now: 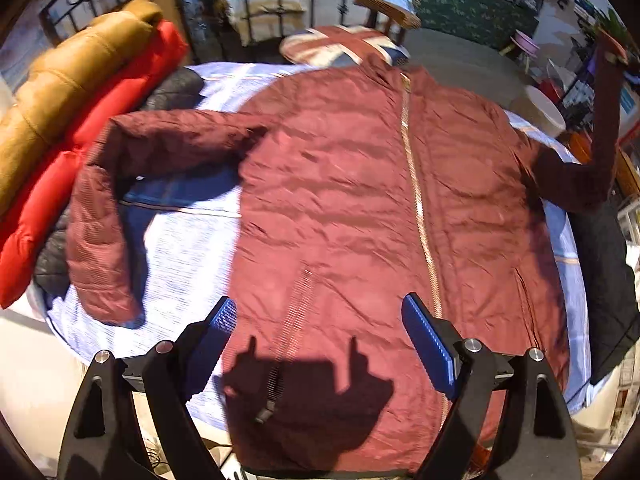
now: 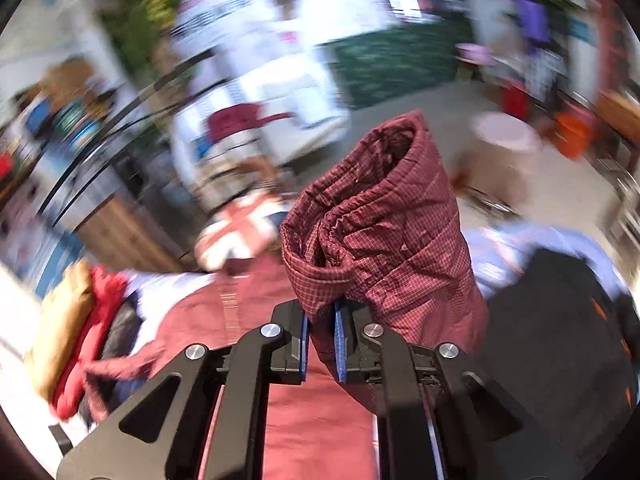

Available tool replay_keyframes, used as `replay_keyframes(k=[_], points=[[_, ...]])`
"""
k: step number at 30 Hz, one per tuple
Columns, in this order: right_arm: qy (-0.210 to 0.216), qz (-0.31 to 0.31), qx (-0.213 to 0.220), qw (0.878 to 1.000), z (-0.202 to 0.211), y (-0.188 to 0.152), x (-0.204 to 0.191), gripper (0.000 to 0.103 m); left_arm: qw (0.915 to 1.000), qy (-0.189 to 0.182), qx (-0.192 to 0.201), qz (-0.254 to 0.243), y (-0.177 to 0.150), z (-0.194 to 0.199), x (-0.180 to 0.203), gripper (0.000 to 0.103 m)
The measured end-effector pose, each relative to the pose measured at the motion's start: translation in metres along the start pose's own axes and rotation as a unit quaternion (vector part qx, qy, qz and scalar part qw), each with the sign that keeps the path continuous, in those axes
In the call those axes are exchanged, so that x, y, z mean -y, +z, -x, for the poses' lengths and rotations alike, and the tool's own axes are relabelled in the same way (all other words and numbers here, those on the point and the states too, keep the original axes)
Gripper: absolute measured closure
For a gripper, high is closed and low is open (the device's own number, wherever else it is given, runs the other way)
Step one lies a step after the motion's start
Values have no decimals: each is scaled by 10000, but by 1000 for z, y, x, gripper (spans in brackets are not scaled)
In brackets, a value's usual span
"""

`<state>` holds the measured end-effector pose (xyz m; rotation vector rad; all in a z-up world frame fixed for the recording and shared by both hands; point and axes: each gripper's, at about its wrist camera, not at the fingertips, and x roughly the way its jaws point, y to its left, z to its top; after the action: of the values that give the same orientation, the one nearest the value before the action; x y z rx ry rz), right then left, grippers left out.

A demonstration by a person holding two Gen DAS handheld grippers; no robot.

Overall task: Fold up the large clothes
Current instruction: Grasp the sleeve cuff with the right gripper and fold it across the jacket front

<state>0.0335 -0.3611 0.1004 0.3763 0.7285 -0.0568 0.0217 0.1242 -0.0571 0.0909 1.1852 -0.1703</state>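
A maroon puffer jacket (image 1: 360, 208) lies front up on a light blue bedsheet (image 1: 188, 248), zipper running down its middle. Its left sleeve (image 1: 100, 216) bends down beside the body. The right sleeve (image 1: 604, 120) is lifted high at the right edge. My left gripper (image 1: 320, 316) hangs open above the jacket's lower front, nothing between its blue pads. In the right wrist view my right gripper (image 2: 322, 344) is shut on the cuff end of that raised sleeve (image 2: 384, 232), which stands up in front of the camera. The jacket body (image 2: 312, 420) shows below it.
A tan jacket (image 1: 68, 76), a red one (image 1: 92, 128) and a dark quilted one (image 1: 176, 88) are piled at the bed's left side. A Union Jack cushion (image 1: 340, 42) lies past the collar. A dark garment (image 1: 600, 280) covers the right edge. A round stool (image 1: 540, 108) stands on the floor beyond.
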Motion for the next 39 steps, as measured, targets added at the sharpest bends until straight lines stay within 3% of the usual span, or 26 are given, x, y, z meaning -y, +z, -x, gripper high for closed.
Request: replay_keyframes(k=[3,7,10,13,17,21,22,23,24,29,31,33,36,39], points=[[701,751,-288,9943,-41,3,-96,92,9992,204,213,287,14,9,-34,20],[978,1674,-766,9780,-92,-24,-194,92,9975,275,309,577,27,12,-69,20],[1127,1948,-1374,9646,-135,-65,-242,92,9969,339,270,650,31,5,-85,20],[944,2203,-1765,9547,-169,-103,-259,92,9978,309,145,566,34,-7,-91,20],[625,2245,-2241,9463,-210,-135,-253,92,9992,176,4,351,40,-22,-85,20],[689,2118,-2342,9463,-209,-140,-244,85,9998,-6,-35,170,49,-34,-74,20],[646,2151,-2388,9447,-209,-142,-245,67,9999,-60,-38,147,53,-37,-71,20],[582,2151,-2455,9435,-209,-145,-244,38,9999,-112,-37,123,57,-39,-69,20],[613,2111,-2479,9435,-205,-147,-245,30,9999,-149,-21,85,63,-41,-66,20],[974,2054,-2612,9381,-183,-161,-232,27,9997,-209,115,38,92,-48,-61,18],[673,2038,-2540,9431,-182,-162,-210,27,9996,-265,77,2,100,-56,-58,17],[72,1781,-2555,9502,-193,-156,-170,27,9994,-330,-50,-75,107,-68,-52,17],[-959,996,-2454,9595,-206,-136,-92,27,9987,-417,-184,-221,111,-83,-36,17],[-1771,174,-2182,9596,-203,-114,-18,27,9979,-434,-293,-392,109,-94,-21,17]])
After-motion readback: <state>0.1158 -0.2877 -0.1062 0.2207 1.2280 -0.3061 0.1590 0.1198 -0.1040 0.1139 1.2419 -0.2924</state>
